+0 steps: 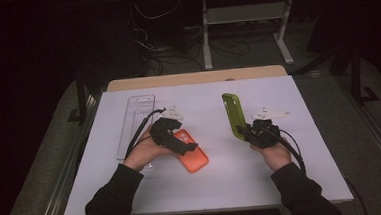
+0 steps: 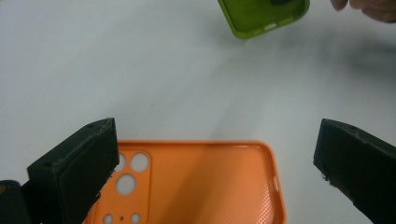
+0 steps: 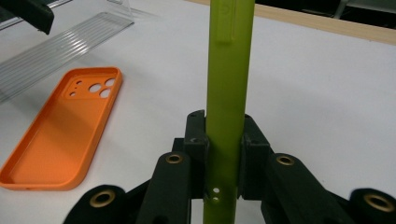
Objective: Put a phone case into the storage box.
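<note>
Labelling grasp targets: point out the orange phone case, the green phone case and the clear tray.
orange phone case (image 2: 205,182), left gripper view, ribbed inner floor.
green phone case (image 3: 229,84), right gripper view, side edge above the jaws.
clear tray (image 1: 135,118), high view, ridged bottom.

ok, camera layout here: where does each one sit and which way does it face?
High view: above the person's side, facing forward and down on the white table; forearms, hands and both grippers show.
Left gripper view: rides the left gripper, looking down between open jaws at the orange case.
Right gripper view: rides the right gripper, looking along jaws shut on the green case.
Shared: both cases appear in all three.
</note>
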`<state>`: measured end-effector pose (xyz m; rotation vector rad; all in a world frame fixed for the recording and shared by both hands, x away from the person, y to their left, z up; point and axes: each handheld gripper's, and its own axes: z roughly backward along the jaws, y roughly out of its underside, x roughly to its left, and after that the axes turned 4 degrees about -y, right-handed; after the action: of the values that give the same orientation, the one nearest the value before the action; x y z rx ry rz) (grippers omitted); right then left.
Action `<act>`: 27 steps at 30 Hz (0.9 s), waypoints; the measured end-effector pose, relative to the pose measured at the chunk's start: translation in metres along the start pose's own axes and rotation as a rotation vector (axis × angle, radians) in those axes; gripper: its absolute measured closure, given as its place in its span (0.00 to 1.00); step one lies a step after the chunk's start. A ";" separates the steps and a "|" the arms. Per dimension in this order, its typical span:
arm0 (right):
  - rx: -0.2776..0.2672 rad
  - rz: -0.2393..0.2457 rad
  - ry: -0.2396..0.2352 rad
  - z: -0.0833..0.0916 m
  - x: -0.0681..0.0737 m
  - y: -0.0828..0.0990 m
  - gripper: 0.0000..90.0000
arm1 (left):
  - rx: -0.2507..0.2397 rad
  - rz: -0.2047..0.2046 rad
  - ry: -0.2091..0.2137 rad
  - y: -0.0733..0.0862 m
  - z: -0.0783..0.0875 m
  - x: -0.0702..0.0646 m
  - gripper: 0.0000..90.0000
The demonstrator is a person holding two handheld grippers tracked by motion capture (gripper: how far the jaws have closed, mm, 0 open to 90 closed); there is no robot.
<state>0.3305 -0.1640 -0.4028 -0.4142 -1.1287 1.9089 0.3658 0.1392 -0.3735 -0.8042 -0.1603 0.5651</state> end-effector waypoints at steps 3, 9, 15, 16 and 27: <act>-0.003 0.003 -0.005 0.000 0.000 0.000 0.84 | -0.025 0.001 -0.005 -0.005 0.000 0.002 0.00; -0.016 0.001 -0.010 0.002 0.001 -0.001 0.84 | -0.060 0.017 0.005 -0.016 -0.003 0.001 0.00; -0.019 0.005 -0.009 0.002 0.001 -0.001 0.84 | -0.096 0.026 0.012 -0.027 -0.008 0.004 0.00; -0.019 0.005 -0.010 0.002 0.001 -0.001 0.84 | -0.104 0.038 0.016 -0.029 -0.008 0.003 0.00; -0.022 -0.004 -0.027 0.001 0.007 -0.001 0.84 | -0.162 0.069 0.055 -0.050 -0.022 0.003 0.00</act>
<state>0.3268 -0.1585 -0.4005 -0.3993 -1.1676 1.9057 0.3968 0.0991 -0.3533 -0.9845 -0.1294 0.5994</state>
